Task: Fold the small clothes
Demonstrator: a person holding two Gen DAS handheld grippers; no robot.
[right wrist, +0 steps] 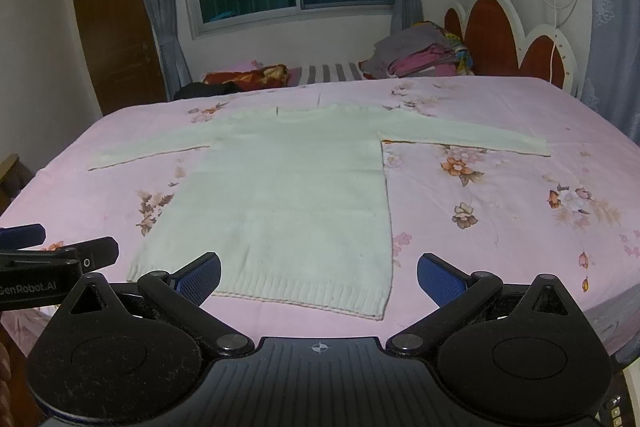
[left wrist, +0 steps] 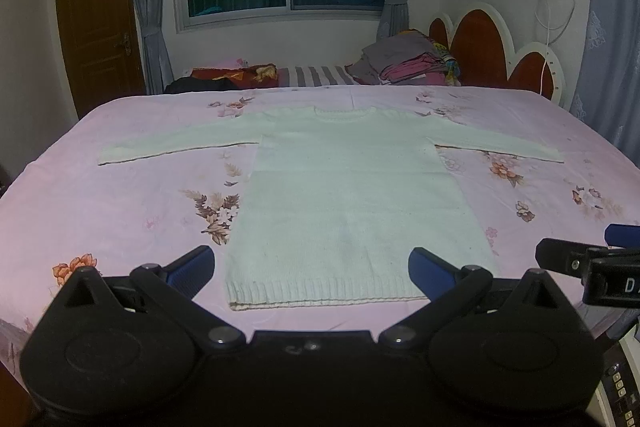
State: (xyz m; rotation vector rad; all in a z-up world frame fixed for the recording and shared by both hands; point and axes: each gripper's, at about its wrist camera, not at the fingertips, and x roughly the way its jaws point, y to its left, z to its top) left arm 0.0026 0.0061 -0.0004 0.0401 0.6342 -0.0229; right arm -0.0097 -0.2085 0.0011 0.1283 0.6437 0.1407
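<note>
Left wrist view shows a big bed (left wrist: 120, 211) with a pink flowered sheet, and a small white sweater (left wrist: 344, 195) lies flat on it with both sleeves spread out to the sides. The near edge of the bed runs just under the left gripper (left wrist: 312, 267), and a strip of bare pink sheet shows between that edge and the sweater's ribbed hem. The sheet is also bare on both sides of the sweater's body, under each sleeve. The left gripper has its blue fingers (left wrist: 192, 267) spread wide apart and grips nothing — the hem lies just ahead of it, right between the two fingers. One fingertip sits past the hem's left corner and the other sits in front of its right corner. Whether they touch the cloth cannot be told.

Right wrist view shows the same sweater (right wrist: 280, 195) ahead and a bit to the left. The right gripper (right wrist: 318, 277) is wide open too, with nothing in it. Its left finger (right wrist: 200, 277) sits in front of the hem, and its right finger sits off the sweater, over pink sheet past the hem's right corner. Lots of bare sheet lies to the right of it. The left gripper (right wrist: 60, 255) peeks in just beside it on the left. Far across the bed sits a pile of clothes (right wrist: 420, 57) by the red and white headboard (right wrist: 492, 27).
</note>
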